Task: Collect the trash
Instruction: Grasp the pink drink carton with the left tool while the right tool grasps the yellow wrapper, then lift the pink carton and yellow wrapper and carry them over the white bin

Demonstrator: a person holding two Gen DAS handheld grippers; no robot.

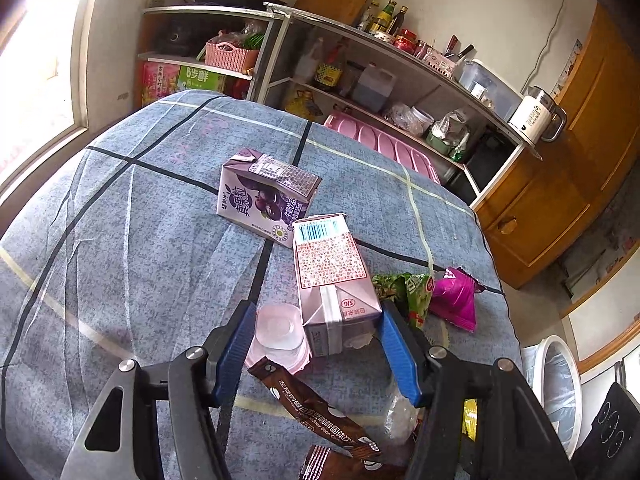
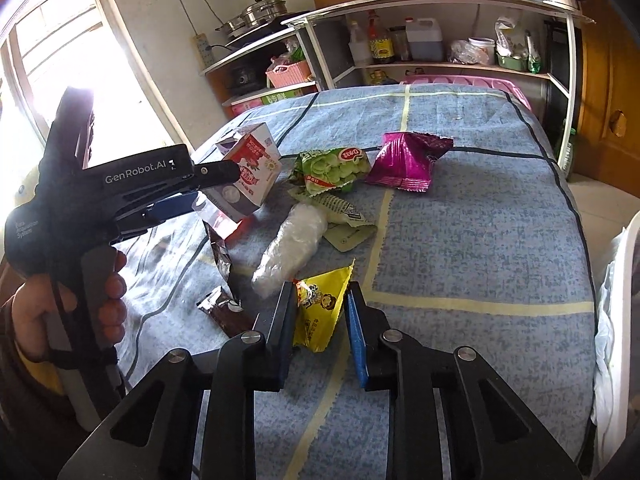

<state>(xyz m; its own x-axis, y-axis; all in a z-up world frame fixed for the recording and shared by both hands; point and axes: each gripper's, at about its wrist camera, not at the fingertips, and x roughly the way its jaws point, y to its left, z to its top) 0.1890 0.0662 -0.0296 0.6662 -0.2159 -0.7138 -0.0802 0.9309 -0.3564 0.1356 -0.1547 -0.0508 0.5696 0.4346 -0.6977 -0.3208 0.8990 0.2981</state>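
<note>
- "GenRobot.AI" is printed in white on the left gripper (image 2: 168, 208)'s black body.
- "SIG" is read on the pink milk carton (image 1: 334, 280)'s end.
- "真果粒" is printed on the purple carton (image 1: 268, 196).

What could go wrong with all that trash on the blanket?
The left claw straddles both the pink carton and a clear plastic cup beside it, so closing might pinch both or tip the carton. The right claw has the thin yellow wrapper between its pads; a flimsy packet like that could slip out when lifted.
</note>
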